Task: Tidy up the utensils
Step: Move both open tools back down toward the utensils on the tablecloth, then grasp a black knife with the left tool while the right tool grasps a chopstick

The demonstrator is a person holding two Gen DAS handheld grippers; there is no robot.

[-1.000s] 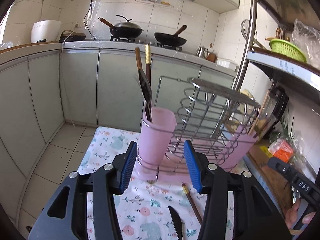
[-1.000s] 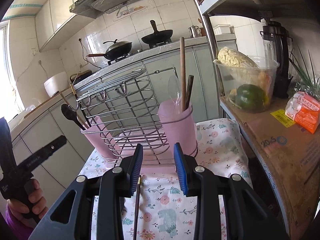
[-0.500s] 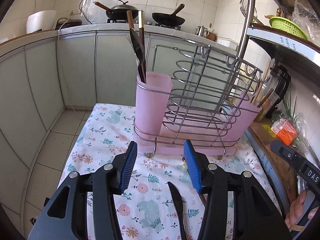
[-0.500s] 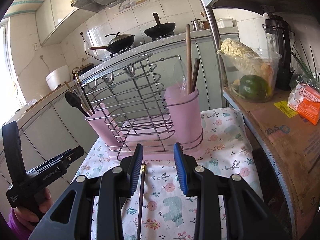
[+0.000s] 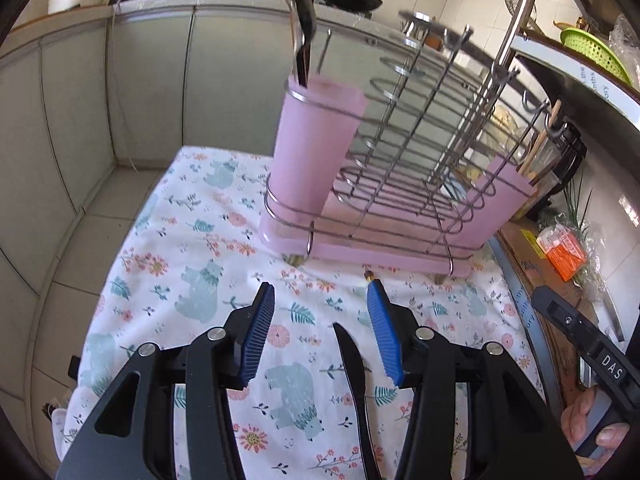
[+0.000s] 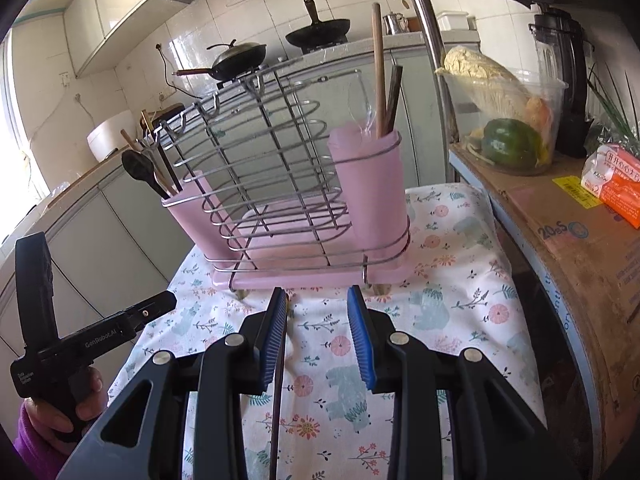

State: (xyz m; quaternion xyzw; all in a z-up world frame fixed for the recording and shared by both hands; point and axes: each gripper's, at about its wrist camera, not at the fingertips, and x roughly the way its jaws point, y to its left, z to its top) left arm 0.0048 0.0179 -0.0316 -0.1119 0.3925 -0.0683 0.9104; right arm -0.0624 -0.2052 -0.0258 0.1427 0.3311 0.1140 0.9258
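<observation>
Left wrist: left gripper [image 5: 320, 332] open and empty over black knife [image 5: 352, 364] on floral cloth [image 5: 192, 280], before pink rack [image 5: 360, 248]; best straddled squarely before closing. Right wrist: right gripper [image 6: 318, 340] apart, empty, chopstick [image 6: 279, 380] beside one pad; centre first.

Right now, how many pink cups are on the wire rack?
2: one pink cup at the rack's right end in the right wrist view, the other pink cup at its left end, both holding utensils.

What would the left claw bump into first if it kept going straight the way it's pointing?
Most likely the flowered tablecloth, just short of the pink utensil rack; the open left claw angles downward, though depth is uncertain.
</observation>
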